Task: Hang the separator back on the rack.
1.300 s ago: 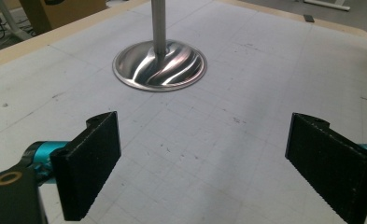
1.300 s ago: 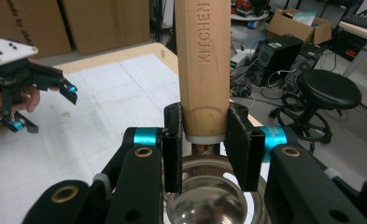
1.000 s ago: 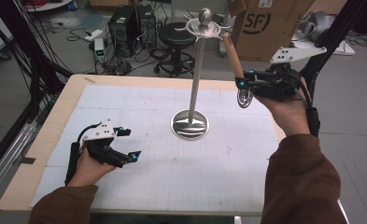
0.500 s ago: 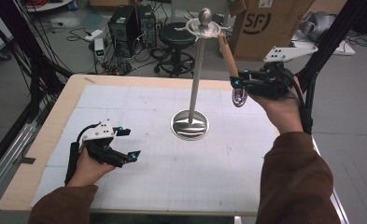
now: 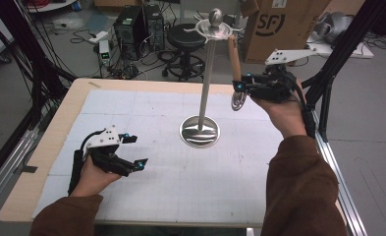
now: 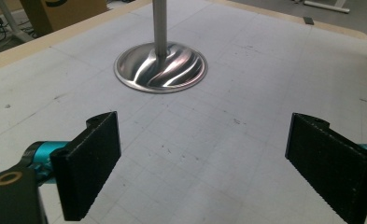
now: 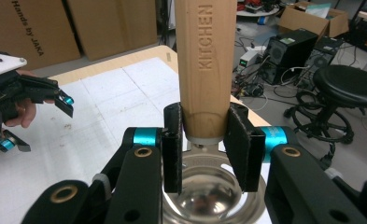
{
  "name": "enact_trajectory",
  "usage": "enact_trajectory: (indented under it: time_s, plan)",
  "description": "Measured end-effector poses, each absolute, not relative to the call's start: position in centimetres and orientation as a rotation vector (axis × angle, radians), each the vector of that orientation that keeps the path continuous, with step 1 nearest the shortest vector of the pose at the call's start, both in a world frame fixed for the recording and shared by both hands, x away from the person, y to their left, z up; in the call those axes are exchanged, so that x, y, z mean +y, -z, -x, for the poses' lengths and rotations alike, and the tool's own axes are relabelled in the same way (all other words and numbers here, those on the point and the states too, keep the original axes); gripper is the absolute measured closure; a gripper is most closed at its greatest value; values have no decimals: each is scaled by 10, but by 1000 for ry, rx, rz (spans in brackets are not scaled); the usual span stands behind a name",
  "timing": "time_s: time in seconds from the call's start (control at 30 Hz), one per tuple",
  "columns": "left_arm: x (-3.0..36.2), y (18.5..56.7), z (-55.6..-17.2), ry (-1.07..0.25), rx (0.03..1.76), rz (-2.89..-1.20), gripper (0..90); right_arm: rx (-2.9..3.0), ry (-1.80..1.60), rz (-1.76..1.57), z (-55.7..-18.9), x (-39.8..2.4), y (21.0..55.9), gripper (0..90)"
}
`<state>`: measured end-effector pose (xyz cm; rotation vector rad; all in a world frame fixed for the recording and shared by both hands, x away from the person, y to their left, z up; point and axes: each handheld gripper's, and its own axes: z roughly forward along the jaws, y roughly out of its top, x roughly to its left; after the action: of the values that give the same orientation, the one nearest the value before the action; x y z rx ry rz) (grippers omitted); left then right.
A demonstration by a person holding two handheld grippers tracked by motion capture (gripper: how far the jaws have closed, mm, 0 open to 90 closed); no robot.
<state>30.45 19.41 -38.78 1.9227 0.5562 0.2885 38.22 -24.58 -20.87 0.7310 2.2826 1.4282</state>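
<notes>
A steel stand with a round base [image 5: 199, 131] and a thin pole [image 5: 207, 73] rises from the middle of the white mat; a hook ring and ball [image 5: 215, 24] top it. My right gripper [image 5: 247, 87] hovers to the right of the pole, shut on a ladle-like utensil. Its wooden handle [image 5: 234, 59], stamped KITCHEN [image 7: 204, 60], points up beside the hook ring, and its shiny metal head [image 7: 209, 196] hangs below the pads. My left gripper [image 5: 135, 151] rests on the mat at the front left, open and with nothing between its jaws [image 6: 204, 140], facing the base [image 6: 161, 66].
The table's wooden border [image 5: 72, 103] frames the mat. Behind the table stand a black stool [image 5: 185, 37], a computer case [image 5: 131, 22] among cables, and a cardboard box [image 5: 284, 24]. Black frame poles [image 5: 338, 59] rise at the right edge.
My right hand has carried the utensil a little to the left, closer to the stand's pole, and slightly lower. The left hand and its gripper have stayed put.
</notes>
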Motion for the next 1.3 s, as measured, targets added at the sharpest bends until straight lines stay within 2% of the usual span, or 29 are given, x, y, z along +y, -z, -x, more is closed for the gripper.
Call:
enact_trajectory:
  time_s: [0.67,1.07,1.3]
  plan:
    - [194,387,-304,-299,551,-1919,110,2307,-1412,-729,-389,-238,213,673]
    - [194,388,-304,-297,549,-1926,110,2261,-1415,-755,-384,-244,210,501]
    - [194,388,-304,-291,548,-1921,110,2275,-1416,-735,-375,-243,209,432]
